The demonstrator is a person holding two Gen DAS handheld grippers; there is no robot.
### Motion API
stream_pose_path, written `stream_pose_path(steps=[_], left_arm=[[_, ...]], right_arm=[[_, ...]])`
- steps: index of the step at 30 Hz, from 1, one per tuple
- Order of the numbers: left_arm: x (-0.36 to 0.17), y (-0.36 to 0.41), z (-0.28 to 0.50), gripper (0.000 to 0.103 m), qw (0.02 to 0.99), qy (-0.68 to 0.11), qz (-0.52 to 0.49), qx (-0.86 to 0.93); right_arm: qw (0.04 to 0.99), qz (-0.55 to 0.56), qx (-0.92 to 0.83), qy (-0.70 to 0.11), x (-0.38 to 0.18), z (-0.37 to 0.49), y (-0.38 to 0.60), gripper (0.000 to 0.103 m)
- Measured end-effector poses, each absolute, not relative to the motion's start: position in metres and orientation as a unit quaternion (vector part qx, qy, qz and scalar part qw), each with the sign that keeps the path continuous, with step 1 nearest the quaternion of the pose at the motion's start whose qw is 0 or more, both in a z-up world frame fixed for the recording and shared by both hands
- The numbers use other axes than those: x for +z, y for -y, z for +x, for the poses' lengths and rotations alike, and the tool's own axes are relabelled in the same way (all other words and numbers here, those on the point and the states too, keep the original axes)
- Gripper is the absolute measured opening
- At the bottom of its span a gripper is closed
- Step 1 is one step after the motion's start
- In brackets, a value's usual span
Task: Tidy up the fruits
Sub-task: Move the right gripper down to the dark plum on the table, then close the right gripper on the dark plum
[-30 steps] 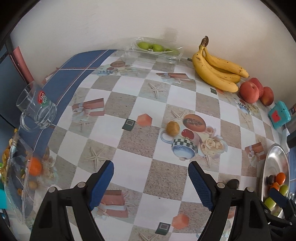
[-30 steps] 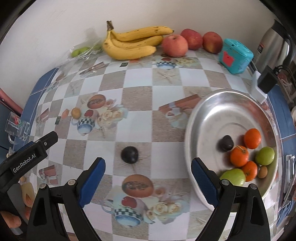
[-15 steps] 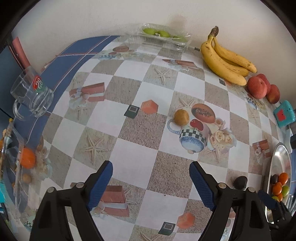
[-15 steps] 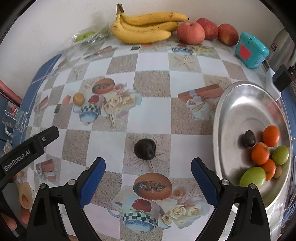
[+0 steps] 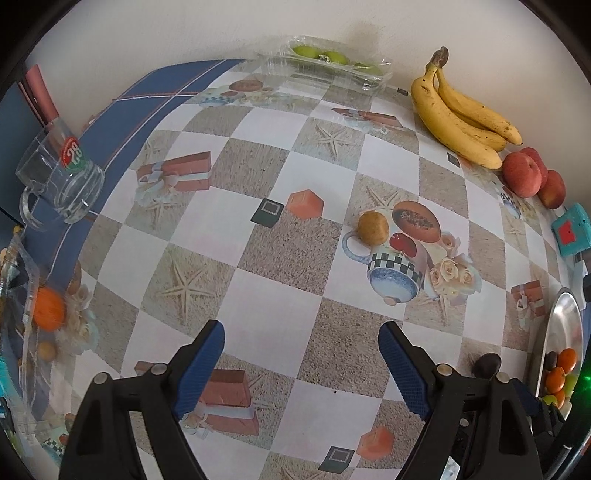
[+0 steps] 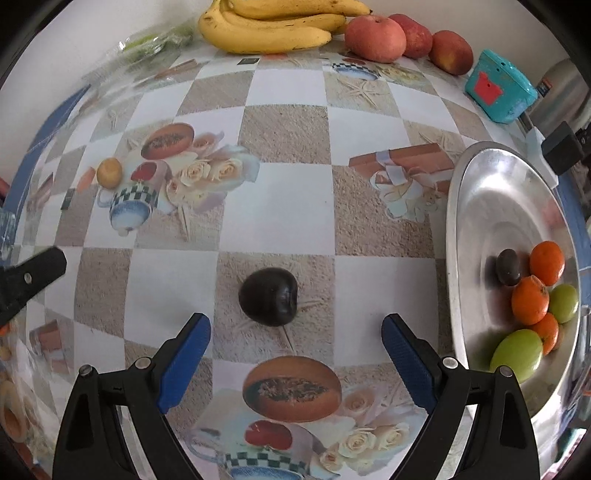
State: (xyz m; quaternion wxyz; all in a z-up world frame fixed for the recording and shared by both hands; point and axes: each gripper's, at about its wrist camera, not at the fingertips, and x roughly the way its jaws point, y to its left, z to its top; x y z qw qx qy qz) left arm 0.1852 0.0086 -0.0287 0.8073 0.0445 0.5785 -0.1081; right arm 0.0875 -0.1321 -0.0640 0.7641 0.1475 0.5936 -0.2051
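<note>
1. The dark plum (image 6: 268,296) lay alone on the checked tablecloth (image 6: 280,195), just ahead of the right gripper (image 6: 295,354) and a little left of the midline between its blue pads, nearer the left pad than the right.
2. The right gripper's jaws stood spread wide with nothing between them, the gap clearly broader than the plum.
3. The plum looked nearly round, only slightly wider than tall, with its stem dimple turned toward the right, so I judged that no special wrist turn was needed to close on it.
4. The left gripper (image 5: 301,363) was also spread and empty over bare cloth; in its view the plum (image 5: 487,363) sat off beyond its right finger, so the right hand was plainly the nearer one.
5. The steel tray (image 6: 491,206) lay to the right of the plum with bare cloth between them, its near part already holding oranges, green fruits and another dark fruit.
6. Open room surrounded the plum on all sides; the small yellow fruit (image 6: 109,172) sat well apart to the far left, and the bananas (image 6: 266,29) and apples (image 6: 375,38) lined the far wall.
7. The likely next move was a short push forward and slightly left, then closing.
</note>
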Motion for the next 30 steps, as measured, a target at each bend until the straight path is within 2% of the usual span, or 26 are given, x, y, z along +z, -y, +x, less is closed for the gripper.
stream_pose_path(steps=[3, 6, 11, 20, 23, 25, 26, 27, 30], left_arm=[[-0.030, -0.009, 0.186, 0.088, 0.807, -0.579, 0.042, -0.106], [-0.029, -0.011, 0.186, 0.088, 0.809, -0.578, 0.040, -0.103], [-0.031, -0.013, 0.186, 0.088, 0.807, -0.581, 0.037, -0.100], [-0.032, -0.018, 0.188, 0.088, 0.806, -0.584, 0.023, -0.096], [-0.032, -0.019, 0.189, 0.088, 0.805, -0.585, 0.017, -0.095], [-0.032, -0.020, 0.189, 0.088, 0.805, -0.586, 0.013, -0.096], [-0.032, -0.021, 0.189, 0.088, 0.805, -0.586, 0.011, -0.097], [-0.032, -0.021, 0.189, 0.088, 0.805, -0.586, 0.009, -0.098], [-0.032, -0.020, 0.189, 0.088, 0.804, -0.586, 0.009, -0.100]], right_arm=[[0.762, 0.152, -0.209, -0.594, -0.065, 0.089, 0.133, 0.095], [0.762, 0.164, -0.202, -0.593, -0.069, 0.095, 0.135, 0.103], [0.743, 0.154, -0.190, -0.623, -0.075, 0.108, 0.137, 0.103], [0.749, 0.155, -0.195, -0.614, -0.076, 0.109, 0.135, 0.102], [0.754, 0.159, -0.208, -0.603, -0.072, 0.100, 0.139, 0.090], [0.758, 0.158, -0.208, -0.597, -0.067, 0.099, 0.142, 0.067], [0.761, 0.156, -0.208, -0.595, -0.065, 0.098, 0.144, 0.061], [0.762, 0.154, -0.208, -0.594, -0.063, 0.098, 0.145, 0.057], [0.763, 0.154, -0.205, -0.593, -0.062, 0.097, 0.146, 0.053]])
